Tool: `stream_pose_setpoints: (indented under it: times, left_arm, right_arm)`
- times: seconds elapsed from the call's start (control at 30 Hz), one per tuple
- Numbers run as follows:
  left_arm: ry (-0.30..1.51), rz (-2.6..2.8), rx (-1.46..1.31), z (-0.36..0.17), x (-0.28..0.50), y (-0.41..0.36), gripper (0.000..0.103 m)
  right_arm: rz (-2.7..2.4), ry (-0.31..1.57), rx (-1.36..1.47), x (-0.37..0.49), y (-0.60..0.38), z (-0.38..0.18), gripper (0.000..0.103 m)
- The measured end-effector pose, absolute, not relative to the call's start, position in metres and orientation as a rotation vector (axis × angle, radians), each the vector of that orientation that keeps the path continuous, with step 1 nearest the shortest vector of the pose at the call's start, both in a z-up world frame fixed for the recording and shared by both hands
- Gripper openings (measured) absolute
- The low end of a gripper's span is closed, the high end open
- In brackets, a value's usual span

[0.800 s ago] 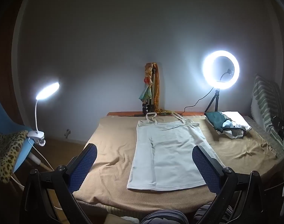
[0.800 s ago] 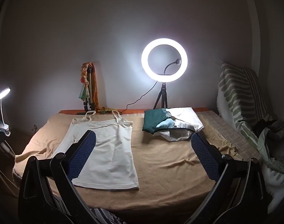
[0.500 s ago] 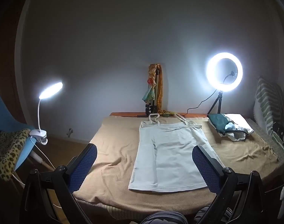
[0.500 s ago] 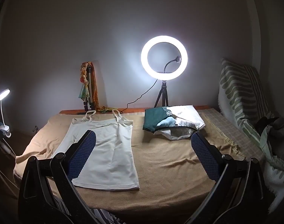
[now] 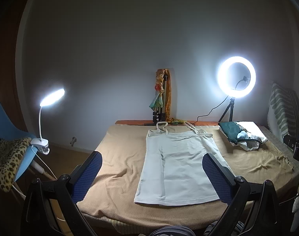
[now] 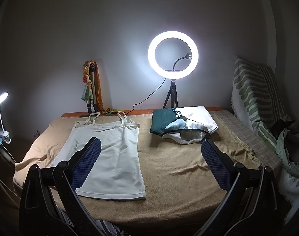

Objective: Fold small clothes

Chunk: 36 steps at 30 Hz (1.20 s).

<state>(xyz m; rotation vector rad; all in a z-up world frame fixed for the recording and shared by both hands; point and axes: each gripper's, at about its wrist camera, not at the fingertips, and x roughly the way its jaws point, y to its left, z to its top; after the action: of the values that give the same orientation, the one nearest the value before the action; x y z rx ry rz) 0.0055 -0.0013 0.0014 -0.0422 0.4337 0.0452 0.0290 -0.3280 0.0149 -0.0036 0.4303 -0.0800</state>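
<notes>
A white strappy tank top (image 5: 179, 163) lies flat on the tan blanket (image 5: 120, 157), straps toward the wall; it also shows in the right wrist view (image 6: 114, 153) at the left. My left gripper (image 5: 151, 175) is open and empty, held back above the near edge of the bed, in front of the top's hem. My right gripper (image 6: 150, 167) is open and empty, held above the bare blanket (image 6: 179, 167) to the right of the top.
A stack of folded clothes (image 6: 183, 123) lies at the back right, also in the left wrist view (image 5: 242, 135). A ring light (image 6: 173, 55) on a tripod and a scarf-draped stand (image 6: 92, 86) are by the wall. A clip lamp (image 5: 45, 118) is at left, a striped cushion (image 6: 253, 98) at right.
Both views have shifted slightly: the left gripper has turned a little leftward and the scene sits more to its right. Nothing on the bed has moved.
</notes>
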Motion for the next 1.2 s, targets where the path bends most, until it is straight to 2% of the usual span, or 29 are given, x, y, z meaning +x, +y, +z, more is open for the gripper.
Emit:
stream_pose_setpoints:
  times: [1.2]
  left_arm:
    - [0.416, 0.045, -0.035, 0.0068, 0.0052, -0.0071, 0.102]
  right_arm:
    - [-0.054, 0.449, 0.009, 0.0243, -0.3243, 0.0044, 0.103]
